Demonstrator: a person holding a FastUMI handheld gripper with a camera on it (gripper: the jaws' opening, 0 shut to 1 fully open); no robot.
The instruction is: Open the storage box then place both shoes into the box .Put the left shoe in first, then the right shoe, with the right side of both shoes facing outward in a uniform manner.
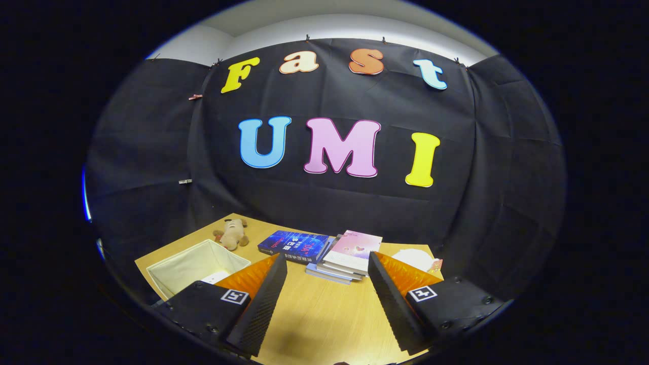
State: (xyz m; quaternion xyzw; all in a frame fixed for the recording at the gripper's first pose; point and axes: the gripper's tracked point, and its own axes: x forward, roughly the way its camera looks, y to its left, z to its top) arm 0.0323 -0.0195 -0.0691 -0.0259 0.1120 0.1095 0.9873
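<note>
My gripper [328, 259] is open above the wooden table [324, 314], with nothing between its fingers. A cream fabric storage box [195, 266] with an open top stands to the left of the left finger [263, 304]. Something white lies low inside it by the finger. A white object [415, 258] peeks from behind the right finger [390, 299]; I cannot tell what it is.
Just beyond the fingertips lies a stack of books, a pink-covered one [355, 248] on top and a dark blue book [294, 246] to its left. A tan plush toy [231, 234] lies beyond the box near the table's far edge.
</note>
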